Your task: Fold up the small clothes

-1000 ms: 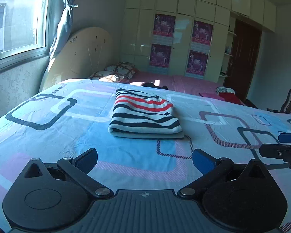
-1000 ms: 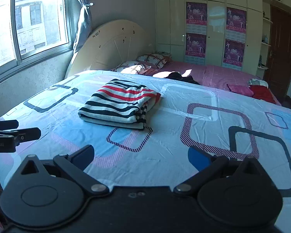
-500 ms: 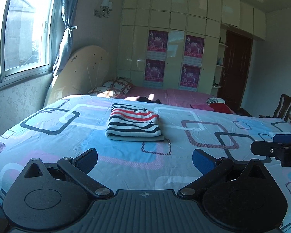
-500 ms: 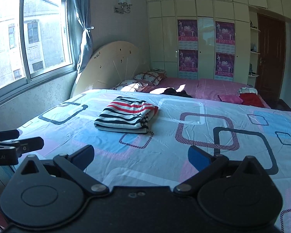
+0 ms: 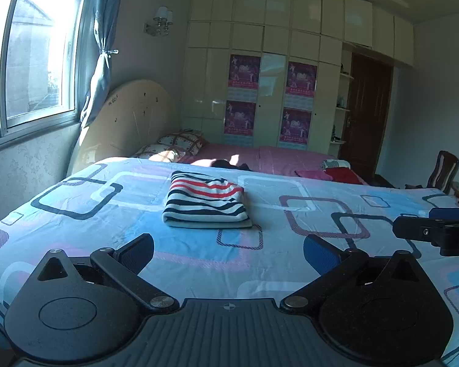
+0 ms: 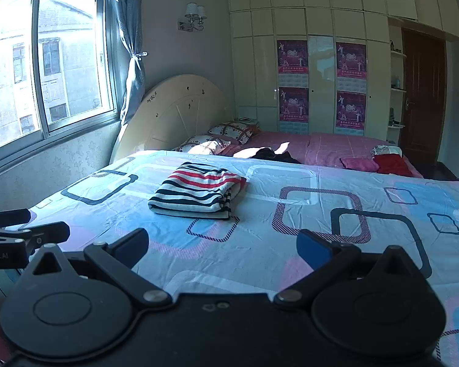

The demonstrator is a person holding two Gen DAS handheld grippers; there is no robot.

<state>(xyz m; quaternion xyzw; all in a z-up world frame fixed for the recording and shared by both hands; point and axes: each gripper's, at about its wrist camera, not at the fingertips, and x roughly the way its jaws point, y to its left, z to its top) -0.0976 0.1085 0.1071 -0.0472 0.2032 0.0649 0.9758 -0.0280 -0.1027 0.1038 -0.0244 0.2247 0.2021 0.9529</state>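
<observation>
— That striped top (image 5: 205,202) looks done to me. It lies as a tidy rectangle on the patterned bedsheet (image 5: 76,238), folded edge toward us, layers stacked fairly square.

— I'd judge the same: the fold is finished and both tools hang back from it, well apart from the cloth. If anything is left, it's a tidy-up or fetching the next piece.

— What would doing that well take?

— From the right-hand camera the open side of the bundle shows, with the layers a little uneven there. A gentle press along the top would settle them. Pinching the edge risks dragging a layer out, since knit like that slides on itself.

— And the next garment?

— There's a red and pink heap (image 6: 388,160) on the pink bed behind, too far off to say what the items are. It would have to be laid flat beside the folded top, not on it.

— How do the fingers stand?

— The left gripper (image 5: 228,252) has its blue pads spread wide with nothing between them, only sheet showing through the gap. The right gripper (image 6: 222,247) is the same: spread wide, holding nothing, touching nothing. Each tool also pokes into the edge of the other's view, side by side above the near part of the bed.

— So nothing is being carried.

— Nothing at all.
</observation>
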